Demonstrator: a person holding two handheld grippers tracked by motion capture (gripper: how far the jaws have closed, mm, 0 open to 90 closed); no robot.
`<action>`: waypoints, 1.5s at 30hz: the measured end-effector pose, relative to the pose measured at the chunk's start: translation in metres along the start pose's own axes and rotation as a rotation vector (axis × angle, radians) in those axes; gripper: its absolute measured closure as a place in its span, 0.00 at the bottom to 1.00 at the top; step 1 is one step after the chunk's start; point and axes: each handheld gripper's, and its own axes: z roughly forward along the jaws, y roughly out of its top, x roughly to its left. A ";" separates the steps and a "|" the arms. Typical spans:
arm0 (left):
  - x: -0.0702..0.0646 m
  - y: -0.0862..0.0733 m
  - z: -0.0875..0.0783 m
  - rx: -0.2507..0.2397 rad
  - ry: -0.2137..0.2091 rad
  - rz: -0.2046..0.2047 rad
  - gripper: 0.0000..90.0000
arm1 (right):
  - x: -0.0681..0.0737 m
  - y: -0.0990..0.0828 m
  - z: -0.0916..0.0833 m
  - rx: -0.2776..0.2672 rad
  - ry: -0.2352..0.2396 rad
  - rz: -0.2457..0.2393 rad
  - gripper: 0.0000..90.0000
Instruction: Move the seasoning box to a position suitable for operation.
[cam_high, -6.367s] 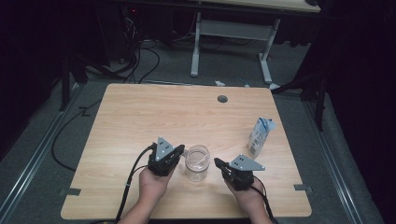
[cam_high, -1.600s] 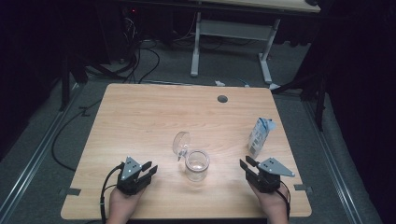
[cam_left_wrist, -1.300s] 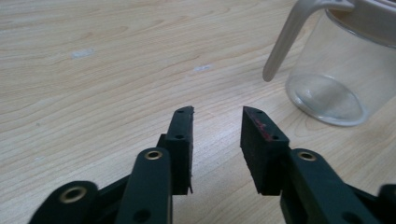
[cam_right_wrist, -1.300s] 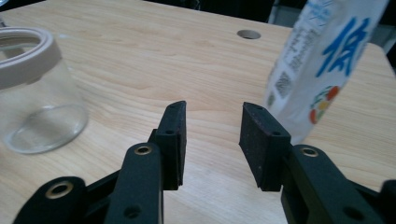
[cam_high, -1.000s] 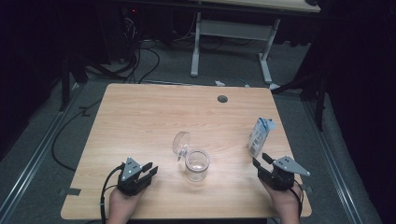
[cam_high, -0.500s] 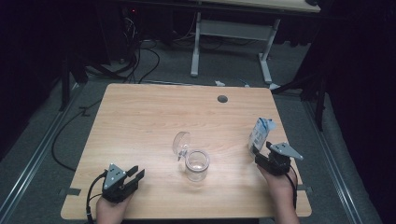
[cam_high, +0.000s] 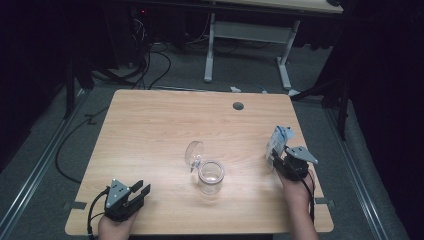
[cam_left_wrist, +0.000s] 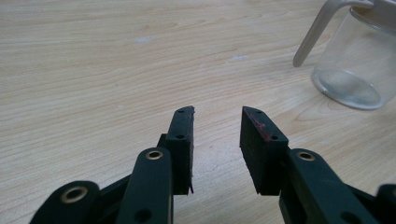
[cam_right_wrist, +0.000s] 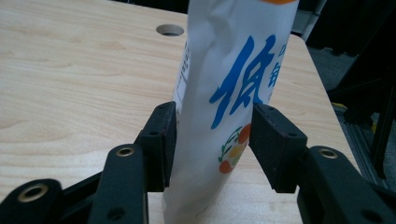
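While upright on the table (cam_high: 150, 125), carton (cam_right_wrist: 233, 84) stands between right gripper (cam_right_wrist: 212, 140) closing fingers (cam_right_wrist: 161, 140), both touching, left gripper (cam_left_wrist: 217, 140) parted, empty.

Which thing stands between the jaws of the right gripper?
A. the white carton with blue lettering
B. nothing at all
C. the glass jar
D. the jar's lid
A: in the right gripper view the white carton stands upright between the two black jaws of the right gripper.
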 end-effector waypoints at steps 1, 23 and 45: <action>0.000 0.000 0.000 -0.001 0.000 -0.002 0.73 | -0.001 0.000 0.000 -0.002 0.004 0.005 0.61; -0.002 -0.001 0.000 -0.003 -0.005 0.005 0.72 | -0.010 -0.004 -0.003 -0.052 0.069 0.001 0.72; -0.002 -0.002 -0.001 -0.015 -0.013 0.004 0.70 | -0.013 -0.003 -0.008 -0.077 0.120 -0.002 0.99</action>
